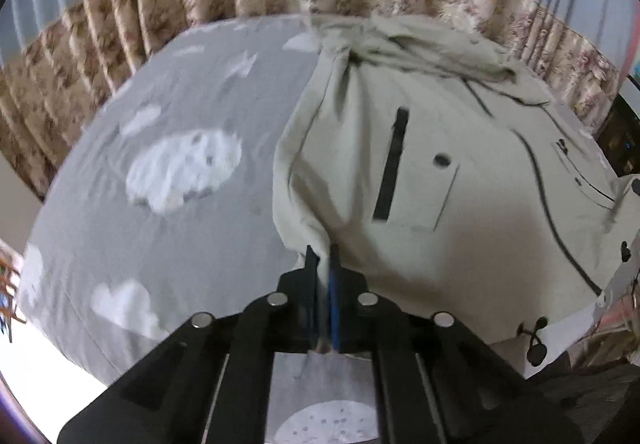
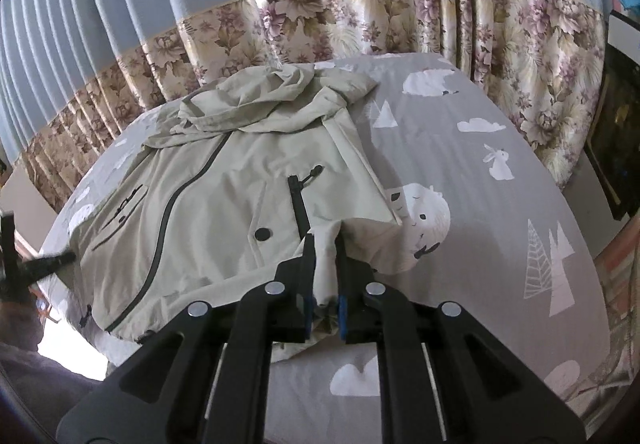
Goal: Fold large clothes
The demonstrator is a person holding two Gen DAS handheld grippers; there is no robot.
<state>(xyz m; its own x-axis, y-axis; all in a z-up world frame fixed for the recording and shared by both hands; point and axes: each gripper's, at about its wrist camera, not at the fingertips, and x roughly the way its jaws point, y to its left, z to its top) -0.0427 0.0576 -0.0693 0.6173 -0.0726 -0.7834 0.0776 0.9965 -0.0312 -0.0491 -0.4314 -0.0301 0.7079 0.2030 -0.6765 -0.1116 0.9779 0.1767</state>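
Observation:
A pale beige hooded jacket (image 1: 420,116) lies front-up on the bed, zipped, with black pocket zips and a dark snap. Its hood (image 2: 256,96) is bunched at the far end, near the curtain. In the left wrist view my left gripper (image 1: 322,254) is shut on the jacket's left sleeve, which runs as a folded band along that side of the body. In the right wrist view my right gripper (image 2: 325,240) is shut on a crumpled end of the other sleeve, at the jacket (image 2: 224,180) near its lower right corner. The cloth fills the gap between its fingers.
The bed has a grey sheet (image 2: 480,184) printed with white clouds, trees and animals; bare sheet (image 1: 180,104) lies on both sides of the jacket. A blue curtain with a floral band (image 2: 320,24) hangs close behind the bed. Dark furniture (image 2: 616,140) stands at the right.

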